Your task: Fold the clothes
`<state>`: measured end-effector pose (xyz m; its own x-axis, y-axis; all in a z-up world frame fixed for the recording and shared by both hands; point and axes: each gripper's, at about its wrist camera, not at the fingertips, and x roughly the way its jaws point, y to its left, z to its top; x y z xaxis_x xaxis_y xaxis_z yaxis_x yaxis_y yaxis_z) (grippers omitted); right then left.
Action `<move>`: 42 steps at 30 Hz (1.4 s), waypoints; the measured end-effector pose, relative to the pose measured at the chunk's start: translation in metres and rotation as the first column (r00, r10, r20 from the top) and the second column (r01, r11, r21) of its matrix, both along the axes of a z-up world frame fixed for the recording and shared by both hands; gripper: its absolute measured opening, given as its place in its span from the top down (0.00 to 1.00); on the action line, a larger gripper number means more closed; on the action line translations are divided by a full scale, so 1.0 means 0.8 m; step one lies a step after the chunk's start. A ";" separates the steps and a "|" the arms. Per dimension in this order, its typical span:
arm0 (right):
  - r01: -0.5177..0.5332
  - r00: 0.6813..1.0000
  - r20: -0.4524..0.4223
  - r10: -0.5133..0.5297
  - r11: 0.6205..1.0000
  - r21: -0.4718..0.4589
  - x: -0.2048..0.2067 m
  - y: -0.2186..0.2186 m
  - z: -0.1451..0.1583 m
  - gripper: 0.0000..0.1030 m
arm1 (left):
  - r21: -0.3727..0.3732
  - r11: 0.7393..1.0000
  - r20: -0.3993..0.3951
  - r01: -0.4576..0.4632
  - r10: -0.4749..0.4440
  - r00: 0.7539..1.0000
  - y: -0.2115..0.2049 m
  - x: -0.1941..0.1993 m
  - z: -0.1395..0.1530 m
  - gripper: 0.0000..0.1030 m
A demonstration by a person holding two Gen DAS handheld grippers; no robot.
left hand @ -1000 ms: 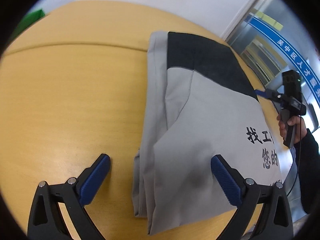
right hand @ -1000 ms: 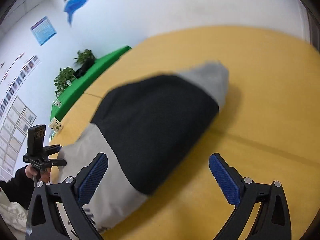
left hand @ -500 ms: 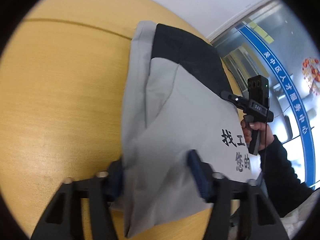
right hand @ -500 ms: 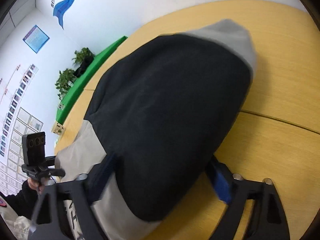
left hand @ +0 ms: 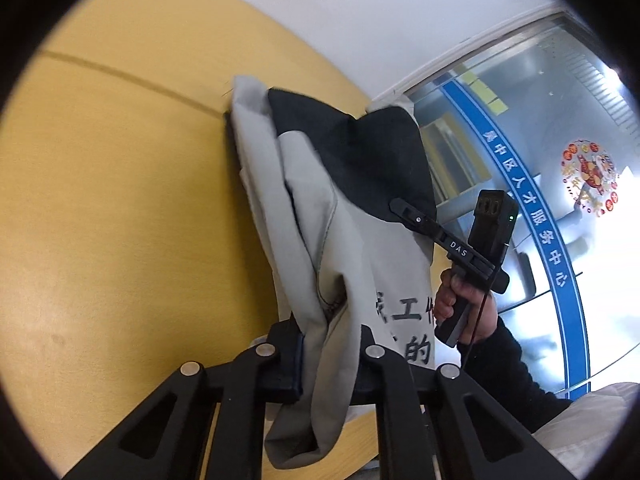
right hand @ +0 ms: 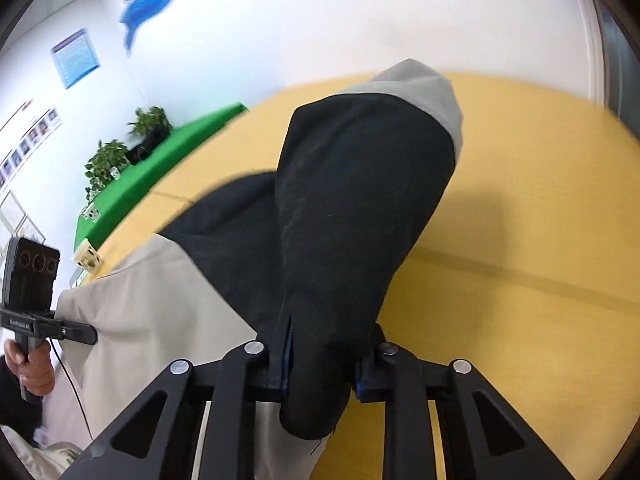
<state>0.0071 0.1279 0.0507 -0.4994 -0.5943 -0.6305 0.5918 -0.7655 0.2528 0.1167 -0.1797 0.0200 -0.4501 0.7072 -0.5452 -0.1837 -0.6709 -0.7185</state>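
Observation:
A grey garment (left hand: 320, 240) with a black upper panel and black printed characters hangs lifted off the yellow wooden table (left hand: 120, 220). My left gripper (left hand: 332, 364) is shut on its grey edge, cloth bunched between the blue pads. In the right wrist view my right gripper (right hand: 324, 364) is shut on the black part of the garment (right hand: 352, 220), which rises in a fold over the table (right hand: 520, 260). The right gripper (left hand: 404, 210) also shows in the left wrist view, clamped on the black panel, held by a hand (left hand: 460, 300).
A glass wall with a blue band (left hand: 540, 220) stands beyond the table's right side. A green counter with potted plants (right hand: 132, 152) lies far left in the right wrist view. The person's dark sleeve (left hand: 512, 372) is close to the table edge.
Both grippers went from open above the flat garment to shut on it, and the garment has been lifted up off the table, bunching between them.

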 end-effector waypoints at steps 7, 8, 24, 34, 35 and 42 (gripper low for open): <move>-0.059 0.986 -0.155 0.056 0.998 -0.013 -0.092 0.005 0.118 0.79 | 0.030 0.999 -0.138 0.032 -0.027 0.990 0.012 -0.097 0.065 0.90; -0.066 0.985 -0.161 0.063 0.998 -0.014 -0.120 0.008 0.132 0.79 | 0.029 0.999 -0.154 0.036 -0.031 0.988 0.013 -0.119 0.071 0.90; -0.102 0.981 0.149 0.122 0.986 -0.130 -0.449 0.036 -0.036 0.76 | -0.016 0.997 -0.003 0.075 -0.075 0.997 0.028 -0.356 -0.027 0.89; -0.072 0.984 0.159 0.075 0.997 -0.029 -0.446 0.029 -0.062 0.54 | -0.112 0.991 0.042 0.074 -0.070 0.997 0.031 -0.352 -0.036 0.67; -0.062 0.986 0.156 0.063 0.998 -0.010 -0.444 0.027 -0.062 0.48 | -0.139 0.988 0.043 0.059 -0.053 0.998 0.032 -0.348 -0.034 0.61; -0.071 0.996 0.064 0.063 0.990 0.125 -0.359 0.025 -0.003 0.00 | -0.500 0.856 -0.141 -0.132 0.069 0.988 0.062 -0.282 0.041 0.31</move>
